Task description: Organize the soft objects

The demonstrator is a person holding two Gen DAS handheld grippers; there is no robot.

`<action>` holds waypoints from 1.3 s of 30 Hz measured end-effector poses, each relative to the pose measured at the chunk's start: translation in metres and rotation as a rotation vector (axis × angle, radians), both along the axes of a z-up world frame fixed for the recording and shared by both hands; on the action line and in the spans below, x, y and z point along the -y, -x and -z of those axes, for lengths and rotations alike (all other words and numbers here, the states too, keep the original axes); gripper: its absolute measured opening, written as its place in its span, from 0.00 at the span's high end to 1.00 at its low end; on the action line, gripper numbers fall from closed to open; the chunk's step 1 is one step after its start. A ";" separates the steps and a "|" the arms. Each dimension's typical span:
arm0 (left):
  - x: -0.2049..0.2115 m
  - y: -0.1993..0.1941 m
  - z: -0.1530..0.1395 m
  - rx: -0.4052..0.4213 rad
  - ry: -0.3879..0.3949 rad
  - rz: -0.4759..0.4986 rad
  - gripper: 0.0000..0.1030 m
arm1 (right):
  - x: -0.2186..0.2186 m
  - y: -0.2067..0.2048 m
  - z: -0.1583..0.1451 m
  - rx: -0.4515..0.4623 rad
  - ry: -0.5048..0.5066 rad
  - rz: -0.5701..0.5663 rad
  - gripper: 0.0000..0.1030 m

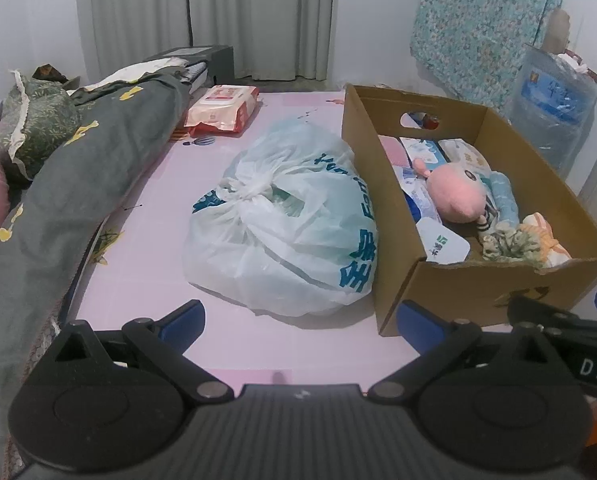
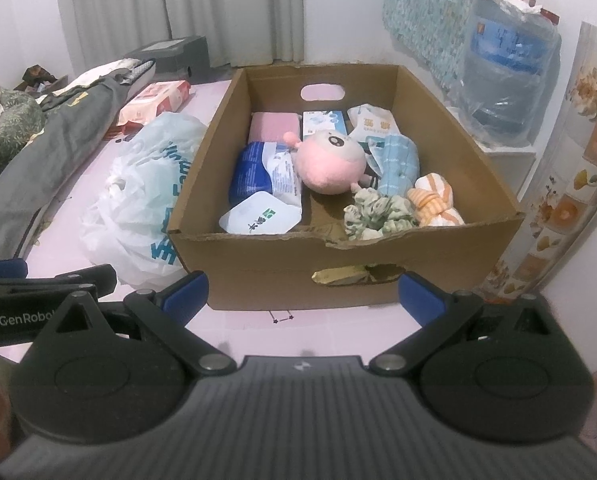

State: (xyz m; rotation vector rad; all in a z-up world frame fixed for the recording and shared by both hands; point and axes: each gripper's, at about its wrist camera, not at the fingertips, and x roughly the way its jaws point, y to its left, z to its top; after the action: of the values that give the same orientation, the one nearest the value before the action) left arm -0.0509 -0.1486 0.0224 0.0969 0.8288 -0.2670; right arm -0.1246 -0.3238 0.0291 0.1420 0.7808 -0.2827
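Mostly packed: brown cardboard box [image 2: 258, 284] holding pink plush doll [image 2: 332, 166]; knotted white plastic bag [image 1: 286, 224] outside (both grippers' fingers spread, empty).

Pink mat [image 1: 146, 280] under box [image 1: 458, 292], bag [image 1: 290, 240], blanket [image 1: 78, 184]

Pink plush toy [image 2: 332, 164], brown cardboard box [image 2: 450, 128], orange-striped cloth [image 2: 434, 200], pink sheet [image 1: 146, 264].

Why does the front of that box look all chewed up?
The cardboard box has a ragged, torn top edge along its front wall, and the handle hole there is ripped, with crumpled stuff poking out. The toys and packs inside sit in a jumble, but nothing has spilled.
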 end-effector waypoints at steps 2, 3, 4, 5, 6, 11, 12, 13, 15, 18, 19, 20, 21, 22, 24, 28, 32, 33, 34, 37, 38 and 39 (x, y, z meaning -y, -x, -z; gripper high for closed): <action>0.000 0.000 -0.001 0.001 0.001 -0.001 0.01 | 0.000 0.001 -0.001 0.002 0.002 0.004 0.01; 0.001 0.000 -0.001 0.003 0.001 -0.001 0.01 | 0.000 0.001 -0.002 0.002 0.001 0.005 0.01; 0.001 0.000 -0.001 0.005 0.000 -0.001 0.01 | 0.000 0.000 -0.002 0.002 0.000 0.005 0.01; 0.001 -0.001 -0.002 0.007 -0.001 -0.001 0.01 | 0.000 0.000 -0.002 0.003 -0.001 0.005 0.01; 0.001 -0.001 -0.002 0.007 -0.001 -0.003 0.01 | 0.000 0.000 -0.002 0.005 0.000 0.004 0.01; 0.001 -0.001 -0.002 0.004 0.001 -0.005 0.01 | 0.000 0.000 -0.003 0.004 0.003 0.002 0.01; 0.001 -0.001 -0.003 0.005 0.001 -0.005 0.01 | 0.000 -0.001 -0.003 0.003 0.004 0.002 0.01; 0.000 0.000 -0.002 0.006 0.000 -0.004 0.01 | 0.000 -0.001 -0.004 0.003 0.002 0.002 0.01; 0.000 0.000 -0.002 0.007 -0.001 -0.005 0.01 | 0.000 -0.001 -0.004 0.005 -0.002 0.001 0.01; 0.000 0.001 -0.003 0.008 0.002 -0.007 0.01 | -0.002 0.000 -0.004 0.007 -0.006 0.004 0.01; -0.001 0.001 -0.004 0.010 0.003 -0.007 0.01 | -0.002 0.000 -0.004 0.008 -0.006 0.003 0.01; -0.001 0.002 -0.005 0.011 0.002 -0.007 0.01 | -0.003 0.001 -0.004 0.010 -0.005 0.003 0.01; -0.001 0.002 -0.005 0.013 0.002 -0.008 0.01 | -0.004 0.003 -0.004 0.011 -0.005 0.004 0.01; -0.001 0.002 -0.005 0.014 0.001 -0.008 0.01 | -0.004 0.003 -0.004 0.012 -0.005 0.004 0.01; -0.001 0.002 -0.006 0.013 0.001 -0.008 0.01 | -0.004 0.004 -0.004 0.012 -0.006 0.005 0.01; -0.001 0.004 -0.007 0.017 0.005 -0.008 0.01 | -0.004 0.004 -0.005 0.014 -0.005 0.004 0.01; -0.001 0.005 -0.009 0.021 0.007 -0.010 0.01 | -0.004 0.005 -0.007 0.019 -0.004 0.004 0.01; -0.001 0.005 -0.009 0.022 0.008 -0.010 0.01 | -0.005 0.005 -0.007 0.019 -0.003 0.005 0.01; -0.001 0.005 -0.010 0.022 0.008 -0.011 0.01 | -0.005 0.006 -0.007 0.019 -0.004 0.005 0.01; -0.002 0.004 -0.010 0.022 0.009 -0.010 0.01 | -0.005 0.005 -0.008 0.018 -0.005 0.004 0.01; -0.002 0.004 -0.010 0.021 0.010 -0.010 0.01 | -0.005 0.005 -0.007 0.019 -0.004 0.004 0.01; -0.002 0.004 -0.010 0.021 0.011 -0.010 0.01 | -0.005 0.006 -0.008 0.019 -0.004 0.004 0.01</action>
State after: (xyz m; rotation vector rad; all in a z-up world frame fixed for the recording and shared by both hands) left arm -0.0553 -0.1466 0.0328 0.0854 0.8067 -0.2607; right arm -0.1303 -0.3190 0.0370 0.1499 0.7622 -0.2833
